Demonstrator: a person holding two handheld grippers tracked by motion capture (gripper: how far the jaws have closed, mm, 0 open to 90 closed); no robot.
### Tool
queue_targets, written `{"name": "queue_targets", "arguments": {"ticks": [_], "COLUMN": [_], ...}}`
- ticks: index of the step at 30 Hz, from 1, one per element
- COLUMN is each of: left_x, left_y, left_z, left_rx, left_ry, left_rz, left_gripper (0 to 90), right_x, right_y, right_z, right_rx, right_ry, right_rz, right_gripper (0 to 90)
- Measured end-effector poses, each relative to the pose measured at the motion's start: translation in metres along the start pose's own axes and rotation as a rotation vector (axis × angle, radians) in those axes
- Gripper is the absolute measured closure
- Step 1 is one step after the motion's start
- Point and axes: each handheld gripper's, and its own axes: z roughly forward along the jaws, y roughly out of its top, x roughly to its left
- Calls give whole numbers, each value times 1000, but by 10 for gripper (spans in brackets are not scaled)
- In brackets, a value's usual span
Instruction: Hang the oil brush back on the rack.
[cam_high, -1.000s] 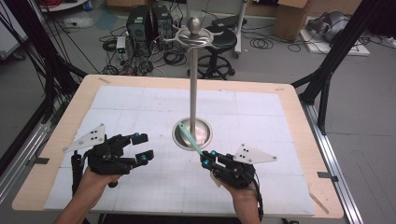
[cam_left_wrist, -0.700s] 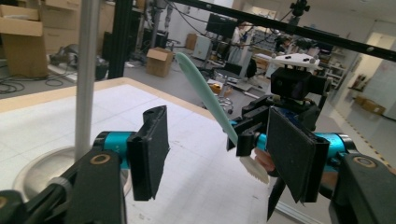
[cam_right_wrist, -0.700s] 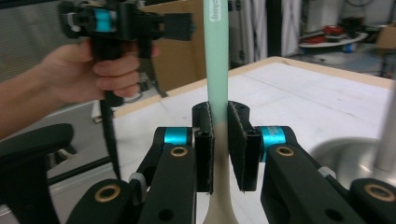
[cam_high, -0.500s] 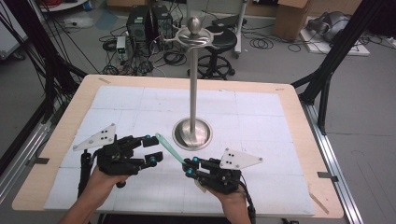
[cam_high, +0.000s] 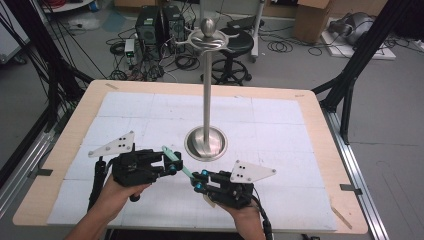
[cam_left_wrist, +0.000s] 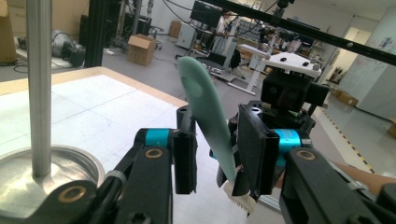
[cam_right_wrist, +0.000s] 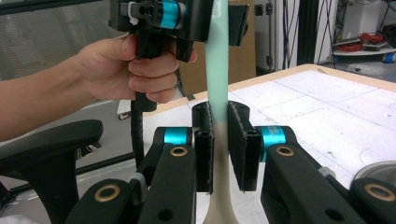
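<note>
A mint-green utensil (cam_high: 182, 169) with a flat paddle-shaped handle (cam_left_wrist: 205, 107) and a pale lower end spans the gap between my two grippers, in front of the metal stand's base. My right gripper (cam_high: 197, 181) is shut on its lower part, and in the right gripper view the pads press both sides of the stem (cam_right_wrist: 219, 149). My left gripper (cam_high: 172, 162) has its jaws around the upper handle (cam_left_wrist: 217, 161). They have just been closing, and a thin gap still shows on each side of the handle.
A tall metal pole (cam_high: 207, 90) rises from a round dish-like base (cam_high: 220, 145) at the table's middle, with hooked arms and a ball on top. White mats cover the wooden table (cam_high: 310, 125). Black frame legs, cables and a stool stand beyond the far edge.
My right hand carried the green utensil leftward, away from the stand's base. The left gripper came to meet it, and its jaws narrowed around the utensil's free end.
</note>
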Motion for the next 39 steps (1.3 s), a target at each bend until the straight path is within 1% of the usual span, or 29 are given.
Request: {"name": "queue_targets", "arguments": {"ticks": [1,2,6,10,13,15,16,17,18,19,20,21,22,23,24,25,26,27,28,29,30,31,32,33,34,35,36,38,39], "left_x": [0,1,0,0,-1,-2,-2,-2,-3,-4,-4,-4,-4,-5,-6,-6,-7,-8,-8,-10,-11,-12,-13,-14,-14,-14,-15,-15,-16], "left_y": [0,0,0,1,1,2,2,2,3,4,4,5,6,7,8,8,9,11,11,12,13,14,15,15,16,16,16,16,16], "left_z": [0,0,0,-1,-1,-2,-3,-3,-4,-5,-6,-7,-7,-7,-7,-7,-6,-6,-6,-5,-5,-5,-5,-5,-5,-5,-6,-6,-6], "left_rx": [0,3,10,12,16,15,11,11,8,12,18,23,26,22,21,21,25,38,38,43,46,47,45,41,32,32,25,16,-11], "left_ry": [1,1,-2,-27,-33,-35,-47,-47,-48,-54,-68,-75,-82,-106,-121,-121,-135,-149,-149,-159,-168,-173,-181,-188,-193,-193,-194,-189,-160], "left_rz": [0,-5,-6,-16,-15,-2,3,3,8,19,22,32,38,49,54,54,66,85,85,94,101,107,113,114,116,116,116,112,108], "left_gripper": [704,729,744,780,798,802,810,815,815,819,822,824,825,826,826,826,826,826,826,826,826,826,826,827,827,826,826,823,814], "right_x": [0,0,0,1,1,0,-2,-2,-2,-6,-9,-12,-14,-16,-17,-17,-17,-16,-16,-15,-13,-13,-12,-10,-7,-7,-5,-3,-2], "right_y": [0,0,0,0,0,0,1,1,1,2,2,4,5,9,11,11,14,18,18,19,21,21,21,21,20,20,18,16,16], "right_z": [0,1,2,4,5,5,4,4,3,2,0,-1,-3,-4,-3,-3,-2,1,1,3,8,8,10,14,18,18,20,20,21], "right_rx": [0,5,13,20,25,23,19,19,22,28,38,44,57,67,77,77,84,100,100,103,130,130,140,152,171,171,162,141,123], "right_ry": [0,-4,-8,-12,-14,-14,-16,-16,-17,0,34,67,89,134,149,149,172,217,217,225,261,261,271,283,296,296,283,272,254], "right_rz": [0,-4,-10,-16,-25,-21,-10,-10,3,20,40,44,48,48,40,40,32,20,20,16,-3,-3,-6,-9,-18,-18,-37,-22,-25], "right_gripper": [813,813,813,810,804,789,692,692,638,581,527,503,501,503,512,512,534,586,586,606,662,662,676,709,771,771,837,843,847]}}
